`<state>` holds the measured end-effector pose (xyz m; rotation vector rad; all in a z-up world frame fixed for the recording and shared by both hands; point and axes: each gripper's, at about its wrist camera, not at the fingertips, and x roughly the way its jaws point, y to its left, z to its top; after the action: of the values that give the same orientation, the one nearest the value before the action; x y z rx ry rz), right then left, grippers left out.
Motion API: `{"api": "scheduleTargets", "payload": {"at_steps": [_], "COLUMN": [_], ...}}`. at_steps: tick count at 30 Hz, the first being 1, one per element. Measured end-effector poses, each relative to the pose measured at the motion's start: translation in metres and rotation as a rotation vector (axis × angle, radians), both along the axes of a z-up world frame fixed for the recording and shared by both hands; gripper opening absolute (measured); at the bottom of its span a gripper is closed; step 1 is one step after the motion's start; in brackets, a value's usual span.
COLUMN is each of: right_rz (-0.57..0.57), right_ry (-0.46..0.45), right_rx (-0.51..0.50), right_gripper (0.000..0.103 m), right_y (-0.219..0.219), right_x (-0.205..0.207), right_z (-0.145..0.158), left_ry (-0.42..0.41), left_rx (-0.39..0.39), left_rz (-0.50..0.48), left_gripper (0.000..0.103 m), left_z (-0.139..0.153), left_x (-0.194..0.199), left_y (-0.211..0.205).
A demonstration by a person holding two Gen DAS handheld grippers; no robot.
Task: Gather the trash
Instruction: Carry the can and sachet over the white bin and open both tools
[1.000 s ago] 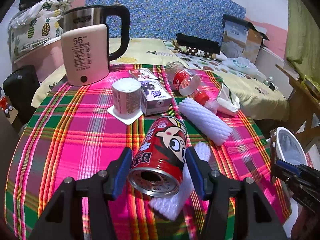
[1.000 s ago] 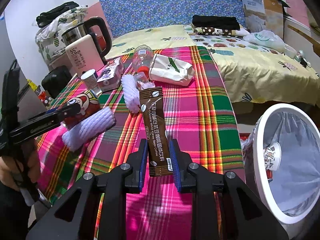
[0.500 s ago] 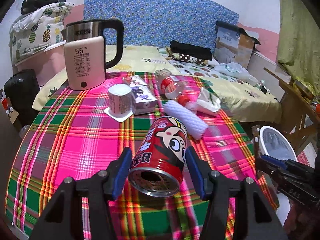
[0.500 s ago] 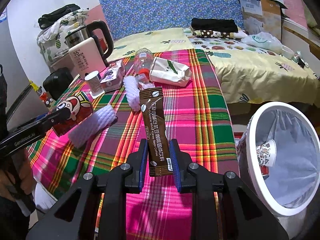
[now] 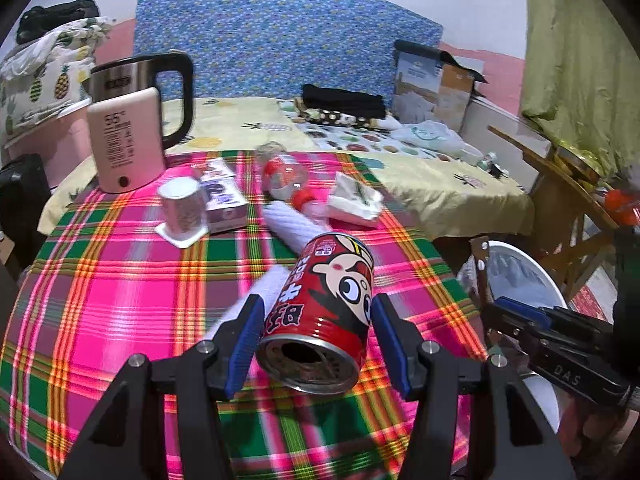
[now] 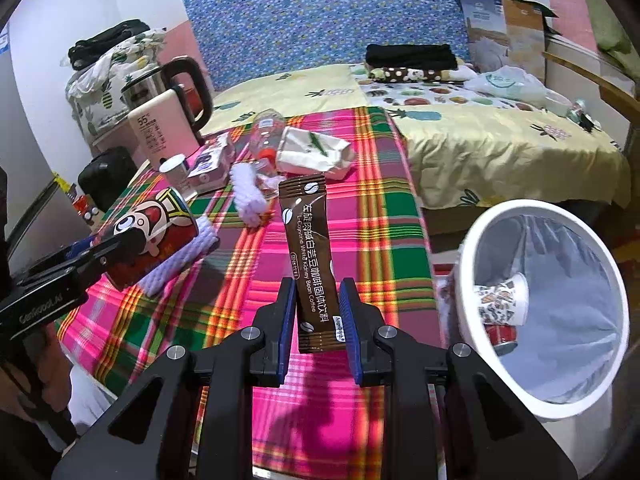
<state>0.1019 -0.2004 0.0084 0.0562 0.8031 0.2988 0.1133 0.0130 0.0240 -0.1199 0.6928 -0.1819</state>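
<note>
Claws are both gripping trash above the tabletop. Left claw is clamping a red can between its blue pads, open end facing the camera. Right claw is pinching the lower end of a brown coffee sachet, which is standing upright.

Right view alone is showing the inside of the white bin, lined with a bag, holding a paper cup and a red can piece below it. Left view is catching only the bin's rim, partly hidden behind the right claw. Right view is also showing the left claw with the can from the side.

Foam sleeves are lying on the plaid cloth, one just behind the held can. Farther back a bottle, a white pouch, a small box, a cup and a kettle are sitting. Left view is blurring with motion.

Behind the tabletop a bed with yellow sheets is standing against a blue patterned panel.
</note>
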Motion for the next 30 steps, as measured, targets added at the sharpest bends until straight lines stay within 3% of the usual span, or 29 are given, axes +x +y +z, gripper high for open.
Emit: {"api": "scheduleTargets", "payload": {"at_steps": [30], "right_rz": [-0.301], "right_ry": [0.027], "right_rx": [0.018], "right_gripper": [0.023], "right_y": [-0.124], "right_x": [-0.020], "right_z": [-0.014], "left_ry": [0.040], "left_rx": [0.006], "left_rz": [-0.381], "left_gripper": [0.058], "left_z": [-0.010], "left_x": [0.024], "left_y": [-0.176]}}
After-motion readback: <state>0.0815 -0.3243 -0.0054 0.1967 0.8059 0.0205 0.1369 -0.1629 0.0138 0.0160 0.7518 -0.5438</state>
